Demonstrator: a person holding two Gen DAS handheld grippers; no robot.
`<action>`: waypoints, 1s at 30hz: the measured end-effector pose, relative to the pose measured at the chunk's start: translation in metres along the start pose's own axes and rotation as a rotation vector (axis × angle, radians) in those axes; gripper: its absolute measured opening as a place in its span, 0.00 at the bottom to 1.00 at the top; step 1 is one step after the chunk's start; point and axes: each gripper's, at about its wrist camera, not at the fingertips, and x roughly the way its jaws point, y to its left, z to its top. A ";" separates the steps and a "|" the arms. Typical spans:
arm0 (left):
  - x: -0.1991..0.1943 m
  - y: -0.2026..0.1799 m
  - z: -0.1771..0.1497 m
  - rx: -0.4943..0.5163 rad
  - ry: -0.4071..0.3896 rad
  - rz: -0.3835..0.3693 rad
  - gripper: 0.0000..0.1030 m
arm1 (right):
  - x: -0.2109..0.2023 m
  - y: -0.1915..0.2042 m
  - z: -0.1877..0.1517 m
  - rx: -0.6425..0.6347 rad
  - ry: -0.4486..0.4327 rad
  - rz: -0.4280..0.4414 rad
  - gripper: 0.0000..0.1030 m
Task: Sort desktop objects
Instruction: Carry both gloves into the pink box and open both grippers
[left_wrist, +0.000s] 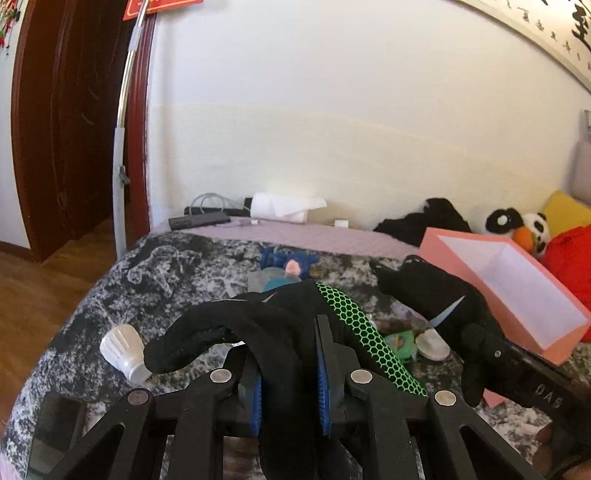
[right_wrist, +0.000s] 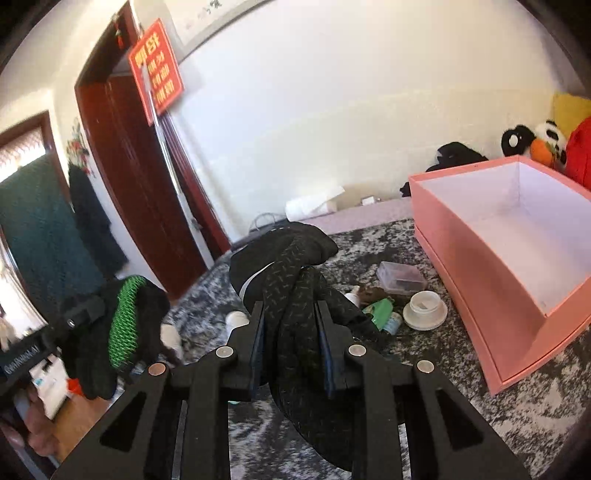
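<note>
Left wrist view: the left claw (left_wrist: 291, 354) is clamped on a black fabric glove with a green honeycomb stripe (left_wrist: 364, 332), low in the frame's centre. Right of it, the right claw (left_wrist: 480, 343) pinches a second black knitted glove (left_wrist: 432, 291); the right wrist view shows that claw (right_wrist: 291, 332) closed on the same glove (right_wrist: 291, 273). Behind, at the right edge, an open pink cardboard box (left_wrist: 461, 258) sits on the grey marbled tabletop (left_wrist: 177, 273), with a white plastic bulb (left_wrist: 123, 349) at lower left.

The black fabric glove with a green honeycomb strip (left_wrist: 354, 325) covers much of the small green packet (left_wrist: 400, 341) behind it. In the right wrist view, white boxes (right_wrist: 50, 384) at the lower left are blurred, perhaps cartons. The pink cardboard box (right_wrist: 461, 236) runs off the right edge.
</note>
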 end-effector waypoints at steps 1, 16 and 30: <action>0.000 -0.001 -0.002 -0.003 0.003 -0.008 0.17 | -0.003 -0.001 0.001 0.010 0.000 0.009 0.26; 0.004 -0.017 -0.016 0.029 -0.010 0.023 0.04 | -0.045 -0.018 0.007 0.007 -0.036 -0.081 0.26; 0.013 -0.153 0.034 0.201 -0.034 -0.148 0.04 | -0.096 -0.071 0.046 0.038 -0.235 -0.227 0.27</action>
